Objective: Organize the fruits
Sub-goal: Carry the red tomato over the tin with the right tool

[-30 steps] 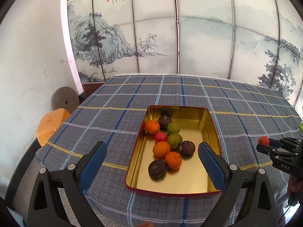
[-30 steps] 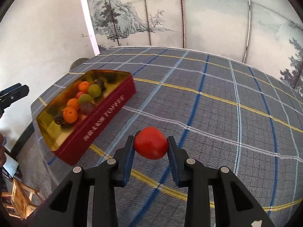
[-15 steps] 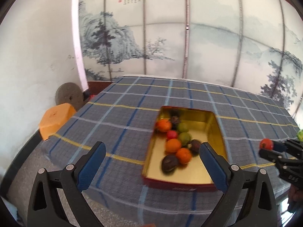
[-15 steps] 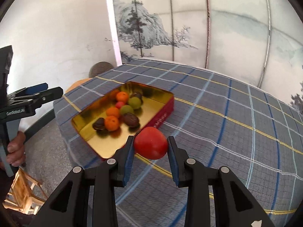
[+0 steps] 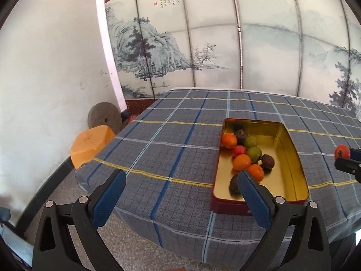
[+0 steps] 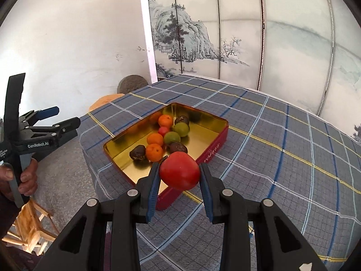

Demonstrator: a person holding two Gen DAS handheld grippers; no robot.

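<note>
A: Start with the big things. What is laid out?

B: A table under a blue plaid cloth [image 6: 282,158], and on it a red tin with a gold inside [image 6: 209,135]. In the right wrist view the tin sits at about 11 o'clock from the right gripper [image 6: 179,176].

A: What is in the tin?

B: A cluster of small fruit [image 5: 248,155]: orange, green, dark brown and one small red, gathered toward its far end. The near end of the gold floor is bare.

A: And the grippers?

B: The right gripper is closed snugly on a red fruit [image 6: 179,173], one pad against each side, held in the air over the tin's near corner. The left gripper [image 5: 180,188] is spread wide with nothing between its fingers, off the table edge at roughly 9 o'clock from the tin.

A: Which step would you call this?

B: Carrying the red fruit to the tin, I judge; it is not yet set down.

A: What does the next move call for?

B: Probably easing forward toward 11 o'clock, over the red wall, lowering onto the bare gold floor, then opening. Released too high, a round fruit may roll into the others.
</note>
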